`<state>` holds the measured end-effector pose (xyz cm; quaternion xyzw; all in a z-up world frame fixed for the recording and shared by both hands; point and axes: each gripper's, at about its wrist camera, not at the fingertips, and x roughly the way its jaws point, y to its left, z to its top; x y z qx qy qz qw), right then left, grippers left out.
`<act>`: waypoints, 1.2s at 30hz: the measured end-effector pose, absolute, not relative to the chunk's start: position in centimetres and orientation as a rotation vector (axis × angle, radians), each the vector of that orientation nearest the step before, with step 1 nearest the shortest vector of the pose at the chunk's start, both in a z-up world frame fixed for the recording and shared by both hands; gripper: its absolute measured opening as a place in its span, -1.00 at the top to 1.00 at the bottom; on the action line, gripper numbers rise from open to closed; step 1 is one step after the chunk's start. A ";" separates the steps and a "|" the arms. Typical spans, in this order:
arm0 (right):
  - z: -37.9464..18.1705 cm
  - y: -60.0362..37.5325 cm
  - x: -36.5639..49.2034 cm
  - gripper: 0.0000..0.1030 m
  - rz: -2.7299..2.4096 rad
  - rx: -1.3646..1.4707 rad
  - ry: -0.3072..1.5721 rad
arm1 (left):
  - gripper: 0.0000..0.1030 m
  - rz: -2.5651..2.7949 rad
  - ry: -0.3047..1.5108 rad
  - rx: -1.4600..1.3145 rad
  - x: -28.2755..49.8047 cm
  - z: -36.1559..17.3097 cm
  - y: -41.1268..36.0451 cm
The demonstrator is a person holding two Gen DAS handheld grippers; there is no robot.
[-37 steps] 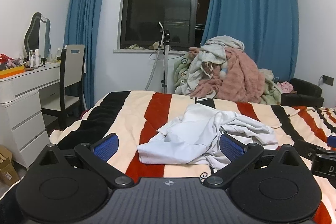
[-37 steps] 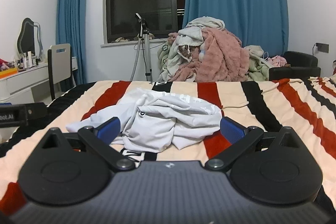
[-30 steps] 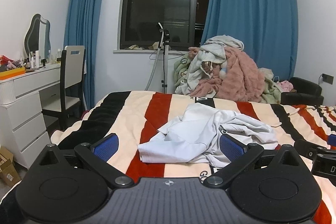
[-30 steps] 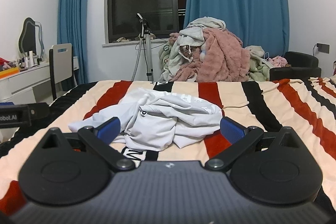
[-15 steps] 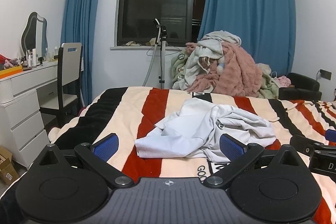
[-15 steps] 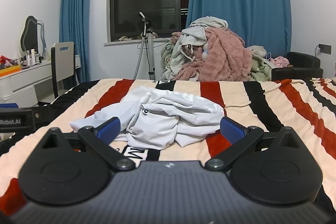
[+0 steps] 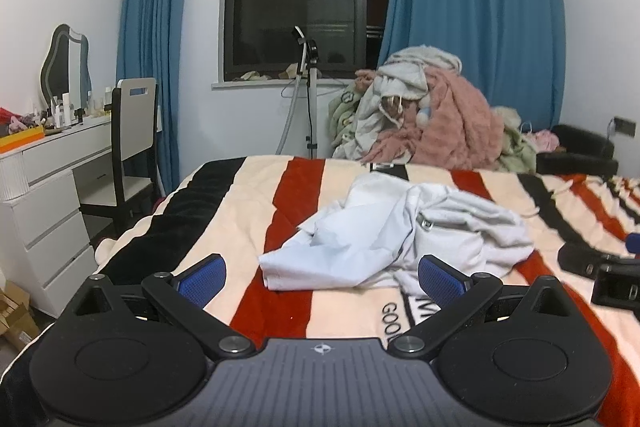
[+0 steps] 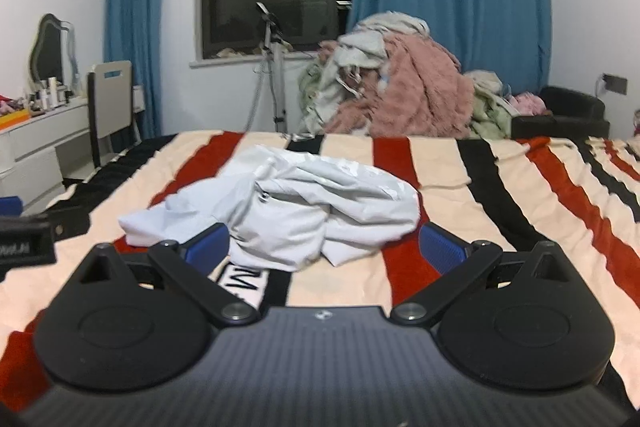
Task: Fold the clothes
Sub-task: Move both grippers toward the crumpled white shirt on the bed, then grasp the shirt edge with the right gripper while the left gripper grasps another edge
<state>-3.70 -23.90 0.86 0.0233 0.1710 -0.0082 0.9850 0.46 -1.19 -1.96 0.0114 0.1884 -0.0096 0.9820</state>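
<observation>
Left gripper [image 7: 322,277]: jaws wide apart, empty, short of white garment [image 7: 400,231]
Right gripper [image 8: 324,247]: jaws wide apart, empty
Blanket [image 7: 248,227] lettering: "GOO", partly hidden

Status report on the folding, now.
Left gripper open, empty. Right gripper open, empty, short of the cloth. White garment crumpled on the striped blanket, unfolded. Nothing in the way.

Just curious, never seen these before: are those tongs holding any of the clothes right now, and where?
Nothing is held. Both the left tongs and right tongs are open, short of the crumpled white garment on the striped blanket.
</observation>
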 end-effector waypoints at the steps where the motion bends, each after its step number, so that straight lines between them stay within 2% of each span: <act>1: 0.8 -24.1 -3.6 -1.00 -0.018 0.058 0.347 | -0.99 -0.019 0.386 0.029 0.6 -2.2 -1.3; 6: 0.6 -25.1 -3.3 -1.00 -0.025 0.104 0.349 | -0.99 -0.017 0.424 0.061 1.2 -3.5 -2.0; 13: -0.3 -24.5 -2.0 -0.99 -0.102 0.012 0.347 | -0.99 -0.022 0.520 0.108 3.1 -6.5 -3.2; 22: -0.4 -26.6 -2.1 -0.94 -0.126 0.127 0.285 | -0.94 -0.066 0.627 0.190 8.8 -9.2 -5.3; 24: -0.7 -27.0 -1.6 -0.86 -0.088 0.163 0.299 | -0.91 -0.082 0.657 0.227 10.7 -10.1 -6.0; 27: -1.4 -27.4 -0.8 -0.54 -0.058 0.205 0.323 | -0.91 -0.103 0.679 0.276 13.8 -11.5 -6.2; 34: -4.7 -26.9 2.9 -0.44 0.033 0.204 0.367 | -0.93 -0.137 0.619 0.281 19.2 -13.3 -5.0; 36: -5.5 -26.3 4.2 -0.44 0.067 0.186 0.379 | -0.85 -0.125 0.594 0.267 20.3 -13.7 -4.5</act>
